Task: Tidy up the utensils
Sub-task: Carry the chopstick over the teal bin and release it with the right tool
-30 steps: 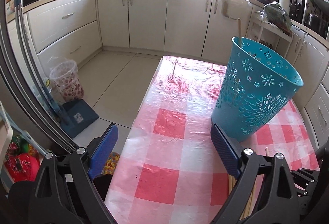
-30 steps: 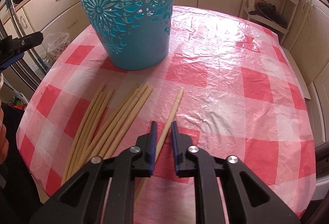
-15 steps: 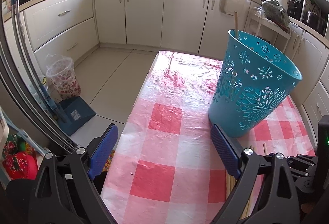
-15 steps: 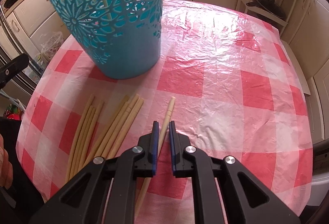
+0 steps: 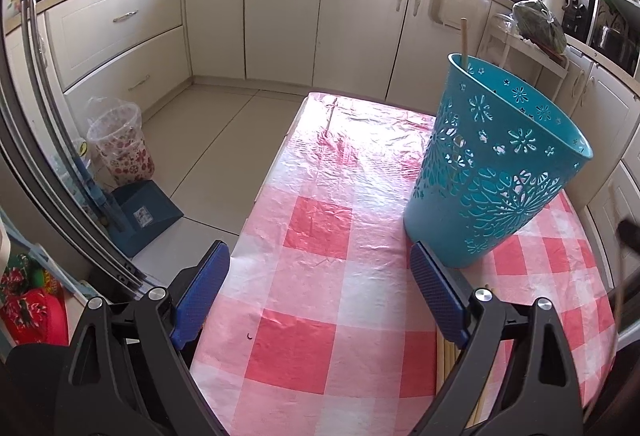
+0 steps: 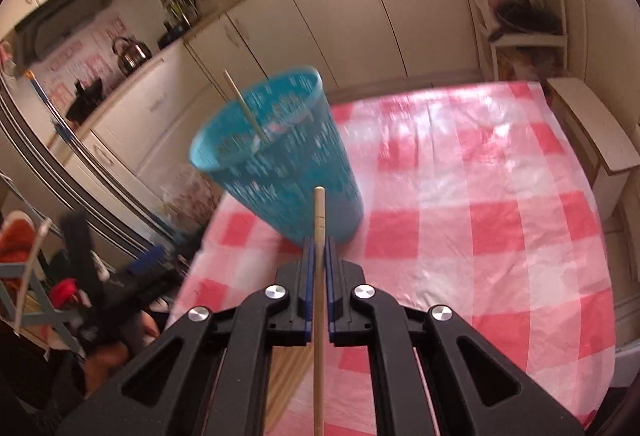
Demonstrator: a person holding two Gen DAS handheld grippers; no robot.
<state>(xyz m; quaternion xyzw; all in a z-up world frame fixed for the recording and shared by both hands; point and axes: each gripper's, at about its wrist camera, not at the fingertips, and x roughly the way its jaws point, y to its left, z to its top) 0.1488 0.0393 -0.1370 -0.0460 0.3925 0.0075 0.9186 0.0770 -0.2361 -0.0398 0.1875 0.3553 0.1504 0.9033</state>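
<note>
Kitchen with cream cabinets all round; worktop (image 5: 352, 176) was covered in glossy, wrinkled red-and-white checked plastic cloth.

Right claw (image 6: 319, 248) was pressed shut, pinching one chopstick (image 6: 319, 212) between its blue pads. Jaws had just been closing on it. Stick's long axis ran along the claw's own line: far end poked out past the fingertips toward the basket, near end ran back under the claw body toward the camera. The stick was up off the cloth, plain pale wood, thin, with a stepped, slightly thicker far end.

Teal plastic basket (image 5: 492, 172) stood upright on the worktop, tapered, wider at the rim, walls cut through with flower and star holes. In the right wrist view it sat just beyond the held stick's tip, blurred. One chopstick in the basket (image 5: 464, 40) leaned against the rim, top end sticking out above it.

Loose chopsticks (image 5: 446, 360) lay on the cloth near the basket's near side, mostly hidden behind the left claw's finger; count unreadable.

Left claw (image 5: 320, 296) was spread wide with nothing between its blue ribbed pads, hanging over the near left edge of the worktop, basket base just beside its right finger.

Floor left of the worktop: lined patterned bin (image 5: 120, 144), blue dustpan (image 5: 146, 212).
</note>
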